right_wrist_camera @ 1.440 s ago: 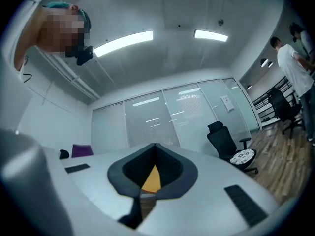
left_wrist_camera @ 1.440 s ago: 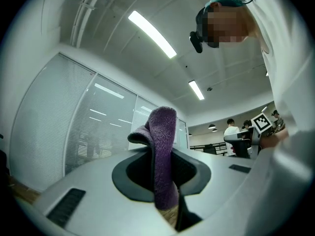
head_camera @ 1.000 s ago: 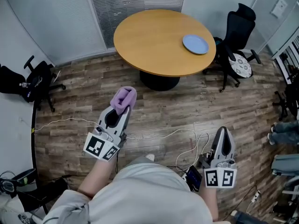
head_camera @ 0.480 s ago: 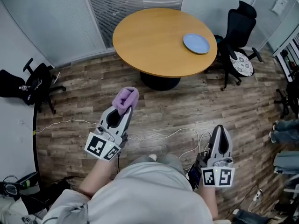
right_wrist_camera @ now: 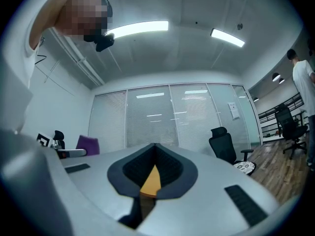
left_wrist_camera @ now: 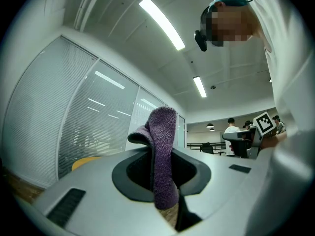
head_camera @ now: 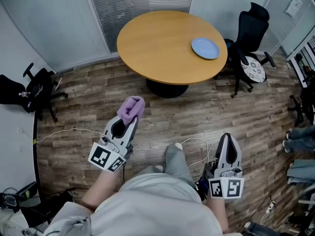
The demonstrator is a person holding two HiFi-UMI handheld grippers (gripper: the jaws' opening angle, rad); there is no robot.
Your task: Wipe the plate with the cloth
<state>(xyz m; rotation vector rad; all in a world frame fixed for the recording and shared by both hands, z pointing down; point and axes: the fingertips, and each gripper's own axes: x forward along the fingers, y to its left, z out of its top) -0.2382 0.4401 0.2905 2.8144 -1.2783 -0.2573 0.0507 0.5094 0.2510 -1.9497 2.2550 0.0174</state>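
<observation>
Mid-stride toward the round desk (head_camera: 157, 43): a leg (head_camera: 176, 157) now swung forward between the two tools, where only wooden floor (head_camera: 98, 92) and a white cable showed a second ago. Otherwise carried much as before, both tools low, level and pointing ahead.

Left tongs (head_camera: 129, 118) clamped on the purple cloth (head_camera: 130, 107), gripping its lower fold, with the rest standing up and flopping over the tip. Right tongs (head_camera: 227, 138) closed down to the tips and holding nothing; through the slot behind the tips, only a sliver of orange desk top far beyond.

Blue plate (head_camera: 205, 47) lying flat near the right edge of the desk, well apart from both tools and untouched.

Judged from this: still the approach, with no wiping begun. Need to close the gap first, then probably steady the plate with the empty right tool while bringing the cloth down on it.

Hard to tell: whether the plate is dirty or clean, being too small in the head view. Absent altogether from both gripper views. Left pads buried under the cloth, so depth of the bite unclear. Feet mostly hidden below the torso.
</observation>
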